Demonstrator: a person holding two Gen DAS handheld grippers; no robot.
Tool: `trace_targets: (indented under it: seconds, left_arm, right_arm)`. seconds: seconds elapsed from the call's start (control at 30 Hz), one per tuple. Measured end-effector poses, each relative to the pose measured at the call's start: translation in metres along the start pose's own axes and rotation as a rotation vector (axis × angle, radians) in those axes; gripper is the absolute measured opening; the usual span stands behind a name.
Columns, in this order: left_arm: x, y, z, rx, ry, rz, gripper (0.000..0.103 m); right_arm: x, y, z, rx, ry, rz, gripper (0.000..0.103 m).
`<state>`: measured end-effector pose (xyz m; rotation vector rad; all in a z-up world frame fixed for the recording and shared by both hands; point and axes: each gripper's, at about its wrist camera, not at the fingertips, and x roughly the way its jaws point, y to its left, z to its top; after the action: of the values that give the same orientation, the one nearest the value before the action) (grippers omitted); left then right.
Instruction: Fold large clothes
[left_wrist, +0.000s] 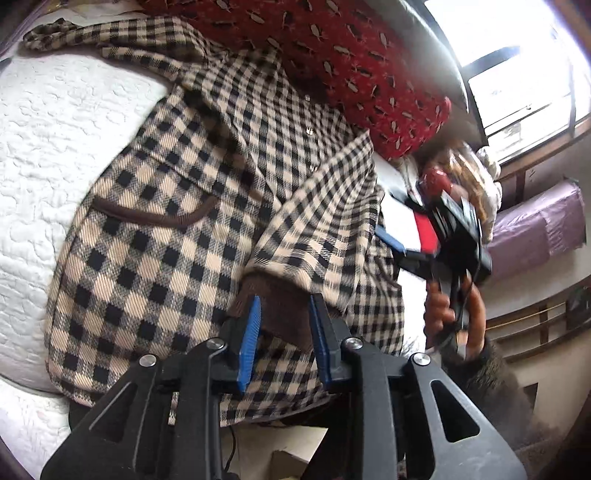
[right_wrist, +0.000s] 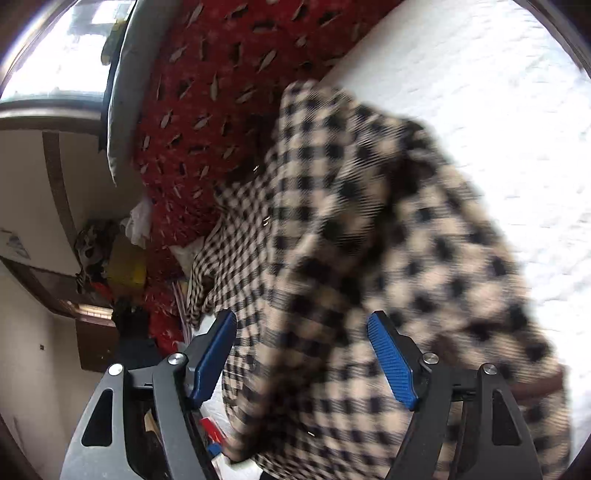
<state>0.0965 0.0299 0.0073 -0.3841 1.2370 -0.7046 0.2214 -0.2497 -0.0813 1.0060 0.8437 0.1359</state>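
**A:** How far along is the fold?

**B:** One sleeve of the checked coat (left_wrist: 177, 206) lies across its front on the white quilt (left_wrist: 55, 155). My left gripper (left_wrist: 284, 332) stands narrowly apart around the brown cuff (left_wrist: 280, 302); my right gripper (right_wrist: 301, 354) gapes wide, empty. The far sleeve and body folds remain, I'd say.

white quilt (left_wrist: 55, 155) | red patterned pillow (left_wrist: 351, 59) | window (left_wrist: 517, 55) | purple box (left_wrist: 539, 225)

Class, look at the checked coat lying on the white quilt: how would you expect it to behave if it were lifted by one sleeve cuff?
The checked coat would probably hang floppy: it already lies in soft folds and creases. Its thick woven cloth suggests it is fairly heavy. The ribbed brown cuff looks grippy, so it seems unlikely to slip.
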Motion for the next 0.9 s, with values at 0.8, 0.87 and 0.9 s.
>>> trace_targets:
  seconds: [0.8,0.87,0.9]
  left_arm:
    - [0.061,-0.025,0.012,-0.033,0.083,0.038,0.008]
    - [0.049,-0.031,0.015,-0.017,0.060,0.020,0.008]
    - [0.045,-0.035,0.015,-0.001,0.049,0.029,0.008]
  right_arm:
    - [-0.005,-0.059,0.036,0.139,-0.124,-0.044,0.052]
    - [-0.002,-0.057,0.049,0.129,-0.121,-0.054,0.052]
    - [0.002,-0.053,0.056,0.127,-0.121,-0.068,0.052]
